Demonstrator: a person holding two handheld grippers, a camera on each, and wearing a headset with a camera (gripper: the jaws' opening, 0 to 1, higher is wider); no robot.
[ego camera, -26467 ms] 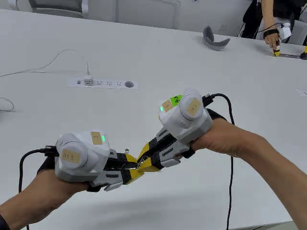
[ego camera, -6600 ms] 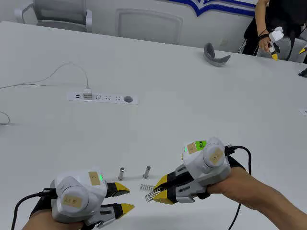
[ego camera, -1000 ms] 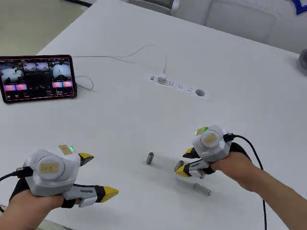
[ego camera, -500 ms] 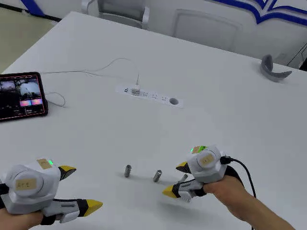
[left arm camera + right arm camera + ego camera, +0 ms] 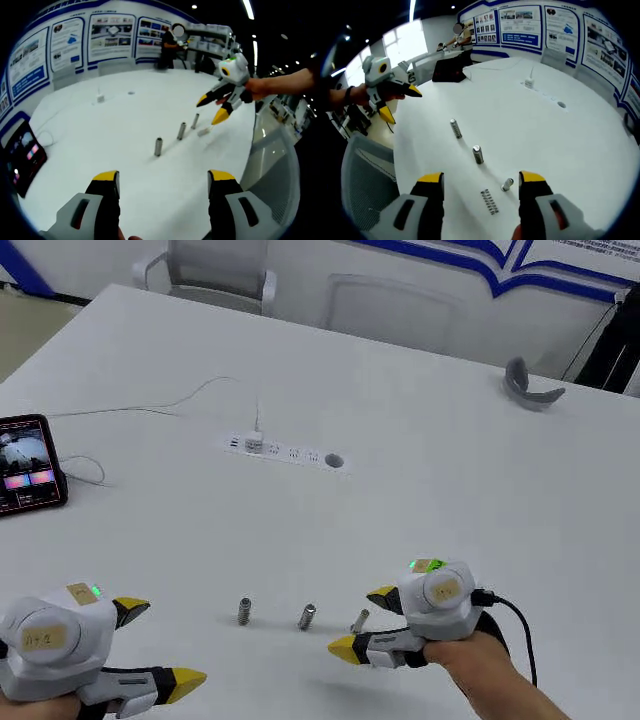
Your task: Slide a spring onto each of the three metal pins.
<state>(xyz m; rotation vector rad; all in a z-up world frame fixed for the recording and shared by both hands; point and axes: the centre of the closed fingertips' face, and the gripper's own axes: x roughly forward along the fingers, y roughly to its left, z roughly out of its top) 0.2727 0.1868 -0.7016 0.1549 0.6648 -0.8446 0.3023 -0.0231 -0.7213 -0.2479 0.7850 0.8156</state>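
Three metal pins stand in a row on the white table (image 5: 420, 490). The left pin (image 5: 244, 611) (image 5: 455, 128) and the middle pin (image 5: 307, 616) (image 5: 478, 154) each carry a spring. The third pin (image 5: 360, 621) (image 5: 507, 184) looks bare. A loose spring (image 5: 489, 201) lies flat beside it, just ahead of my right gripper (image 5: 481, 177) (image 5: 362, 622), which is open and holds nothing. My left gripper (image 5: 163, 176) (image 5: 160, 645) is open too, well left of the pins near the table's front edge.
A white power strip (image 5: 280, 451) with a cable lies mid-table. A tablet (image 5: 25, 465) sits at the left edge and a grey curved piece (image 5: 530, 390) at the far right. Chairs stand behind the table. The front edge is close to both grippers.
The head camera has swung, shifting the scene left. Both grippers stay open and about where they were beside the pins. The right gripper held a spring 6.6 s ago and holds none now.
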